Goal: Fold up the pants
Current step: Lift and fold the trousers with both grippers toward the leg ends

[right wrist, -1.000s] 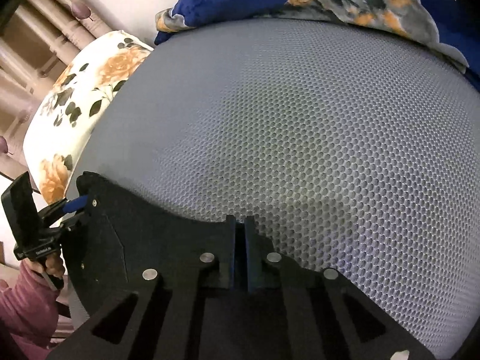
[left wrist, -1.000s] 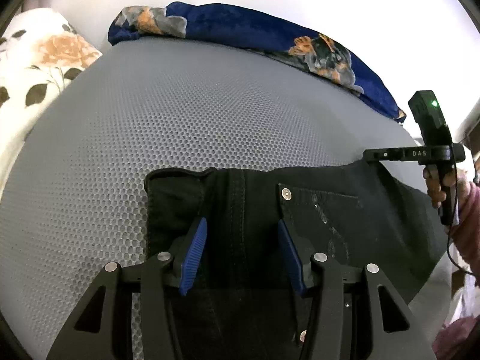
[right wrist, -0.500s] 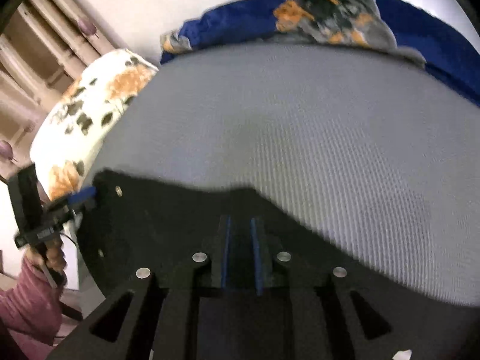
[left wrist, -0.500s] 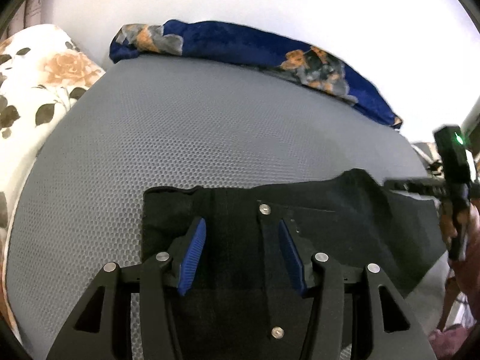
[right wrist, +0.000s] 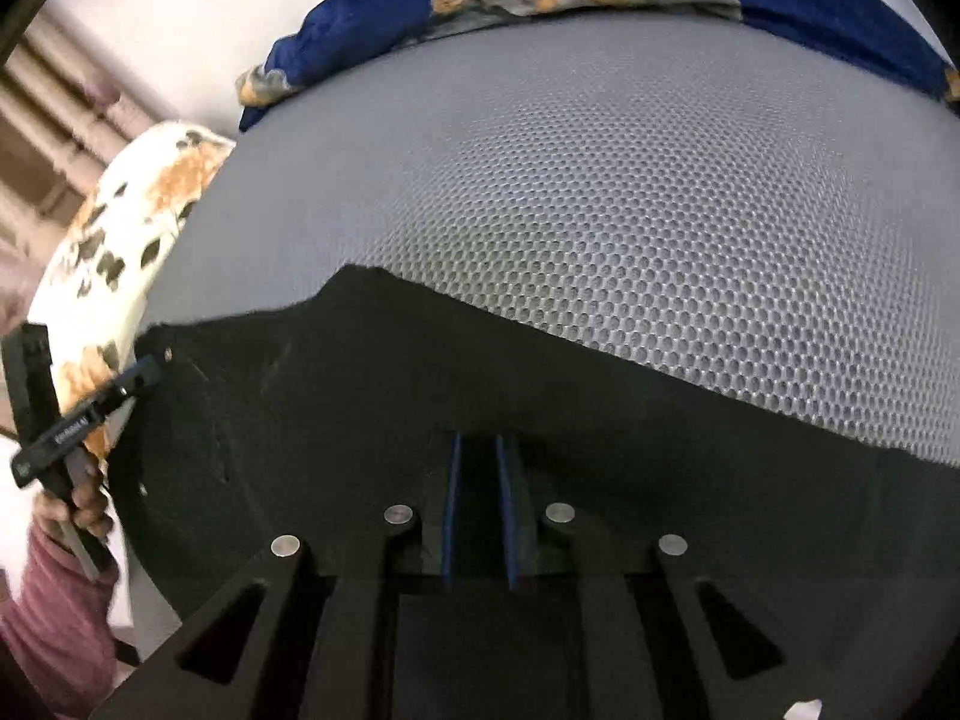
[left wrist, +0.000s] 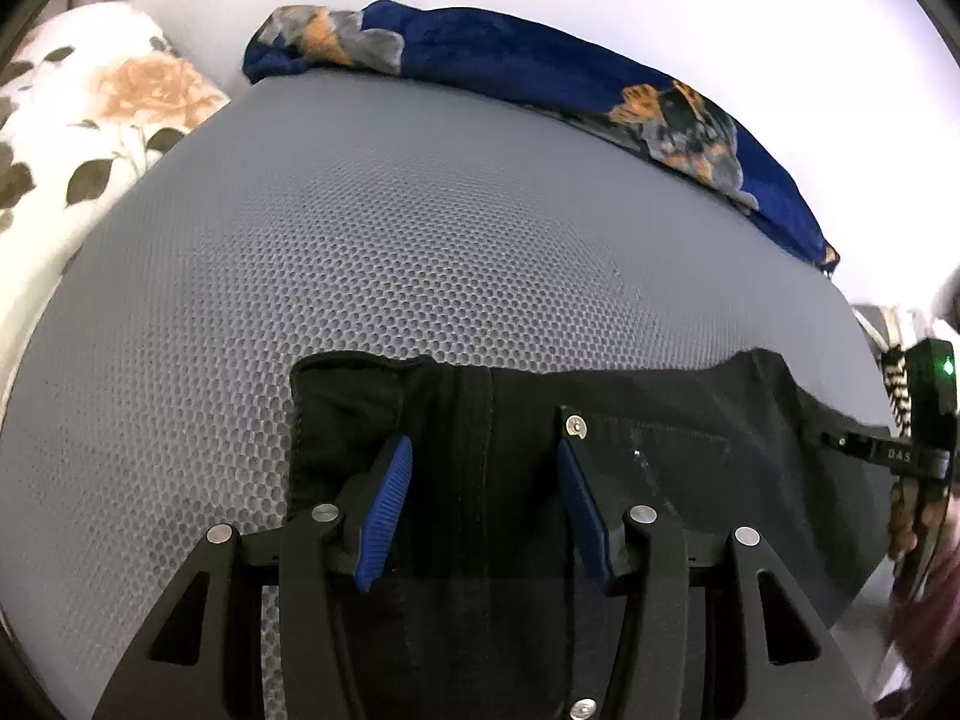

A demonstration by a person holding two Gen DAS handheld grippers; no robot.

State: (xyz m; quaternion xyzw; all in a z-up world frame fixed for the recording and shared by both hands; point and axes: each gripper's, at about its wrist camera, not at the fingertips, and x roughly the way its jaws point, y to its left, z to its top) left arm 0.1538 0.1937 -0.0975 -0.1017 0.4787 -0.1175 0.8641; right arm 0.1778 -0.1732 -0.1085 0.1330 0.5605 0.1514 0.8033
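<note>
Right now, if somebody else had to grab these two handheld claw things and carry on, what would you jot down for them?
Left gripper: open, fingers straddling the seam at the waistband end of the black pants, nothing pinched.
Right gripper: fingers slightly apart with dark cloth between them; whether it grips is unclear.
Pants: lying across the near edge of the grey mesh mattress, left gripper at the waist end, right gripper farther along the cloth.
Blue floral blanket and floral pillow sit at the far side, out of the way.
Done: how far the folding has got cannot be told.
Left: check the folds, then finish and smooth.
</note>
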